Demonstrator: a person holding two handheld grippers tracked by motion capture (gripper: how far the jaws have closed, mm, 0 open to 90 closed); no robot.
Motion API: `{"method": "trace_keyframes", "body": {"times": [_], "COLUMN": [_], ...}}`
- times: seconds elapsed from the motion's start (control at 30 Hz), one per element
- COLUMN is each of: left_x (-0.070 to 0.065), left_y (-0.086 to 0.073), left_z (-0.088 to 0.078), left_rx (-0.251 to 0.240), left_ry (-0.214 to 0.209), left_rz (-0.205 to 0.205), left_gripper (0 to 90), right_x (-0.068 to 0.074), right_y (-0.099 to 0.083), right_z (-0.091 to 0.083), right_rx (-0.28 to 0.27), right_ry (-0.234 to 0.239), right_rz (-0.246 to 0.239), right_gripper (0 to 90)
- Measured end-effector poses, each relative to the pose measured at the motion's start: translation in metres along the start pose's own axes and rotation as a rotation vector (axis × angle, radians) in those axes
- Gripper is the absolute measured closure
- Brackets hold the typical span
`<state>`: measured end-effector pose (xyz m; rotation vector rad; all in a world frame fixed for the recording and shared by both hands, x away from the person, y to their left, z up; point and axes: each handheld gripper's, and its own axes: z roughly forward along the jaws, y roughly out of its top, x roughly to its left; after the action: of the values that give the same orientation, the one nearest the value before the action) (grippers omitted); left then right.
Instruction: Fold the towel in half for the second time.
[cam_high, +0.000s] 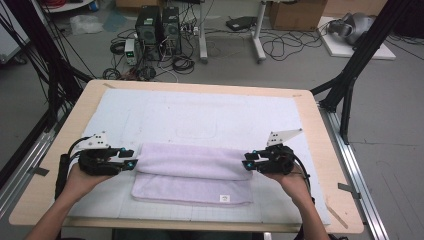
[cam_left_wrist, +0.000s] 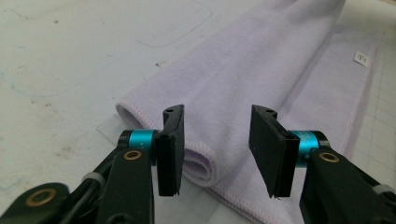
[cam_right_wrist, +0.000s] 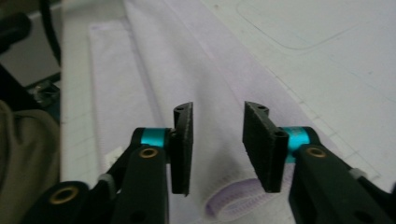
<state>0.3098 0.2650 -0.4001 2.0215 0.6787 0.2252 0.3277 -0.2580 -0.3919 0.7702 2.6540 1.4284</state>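
lilac towel is laid folded on white mat, far edge rolled over, small label near front right corner. l gripper is positioned at towel's l end, r gripper at r end; both jaw pairs released, nothing clamped.

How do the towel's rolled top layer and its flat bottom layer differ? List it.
1. The rolled layer is thick and rounded; the flat layer lies thin on the mat.
2. The rolled layer sits on the far side; the flat layer juts out toward the person.
3. The flat layer bears a small white label; the rolled layer shows none.
Shared: both are the same lilac cloth, running left to right.
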Motion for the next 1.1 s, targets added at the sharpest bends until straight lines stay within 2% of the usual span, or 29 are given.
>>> {"method": "trace_keyframes", "body": {"times": [0.07,0.13,0.2,0.27,0.3,0.33,0.37,0.4,0.47,0.6,0.7,0.77,0.87,0.93,1.1], "left_x": [0.002,0.004,0.007,0.008,0.008,0.006,0.004,0.002,-0.003,-0.016,-0.023,-0.024,-0.023,-0.022,-0.018], "left_y": [0.002,0.002,0.001,-0.002,-0.003,-0.004,-0.004,-0.004,-0.004,-0.008,-0.011,-0.011,-0.007,-0.005,-0.002], "left_z": [0.007,0.017,0.028,0.036,0.039,0.040,0.039,0.037,0.030,0.008,-0.007,-0.011,-0.009,-0.002,0.017], "left_rx": [0.011,0.027,0.059,0.092,0.105,0.113,0.117,0.109,0.096,0.060,0.043,0.037,0.029,0.034,0.064], "left_ry": [-0.003,-0.008,-0.009,-0.021,-0.030,-0.044,-0.052,-0.055,-0.056,-0.081,-0.099,-0.092,-0.089,-0.088,-0.075], "left_rz": [0.002,-0.005,-0.020,-0.026,-0.014,-0.004,0.011,0.024,0.032,0.045,0.041,0.039,0.042,0.044,0.045], "left_gripper": [55.6,55.6,54.0,53.1,61.8,73.3,78.6,82.1,83.6,80.0,66.9,62.8,61.6,61.6,60.4], "right_x": [-0.002,-0.002,-0.003,-0.005,-0.006,-0.008,-0.008,-0.008,-0.004,0.011,0.023,0.026,0.024,0.021,0.020], "right_y": [-0.001,-0.002,-0.004,-0.007,-0.009,-0.011,-0.013,-0.014,-0.015,-0.012,-0.013,-0.012,-0.011,-0.012,-0.017], "right_z": [0.007,0.015,0.023,0.029,0.031,0.033,0.033,0.033,0.030,0.018,0.007,0.001,-0.003,0.000,0.017], "right_rx": [0.012,0.059,0.083,0.104,0.112,0.116,0.122,0.121,0.121,0.081,0.028,-0.001,-0.035,-0.029,0.063], "right_ry": [0.006,-0.017,-0.017,-0.012,-0.003,0.010,0.028,0.043,0.072,0.089,0.111,0.112,0.103,0.090,0.057], "right_rz": [0.010,-0.002,-0.005,0.007,0.019,0.027,0.033,0.027,0.027,-0.014,-0.029,-0.026,-0.009,0.003,-0.007], "right_gripper": [60.4,56.8,52.7,52.5,53.9,60.2,67.4,74.4,79.2,79.9,73.3,68.8,67.6,66.5,63.0]}}
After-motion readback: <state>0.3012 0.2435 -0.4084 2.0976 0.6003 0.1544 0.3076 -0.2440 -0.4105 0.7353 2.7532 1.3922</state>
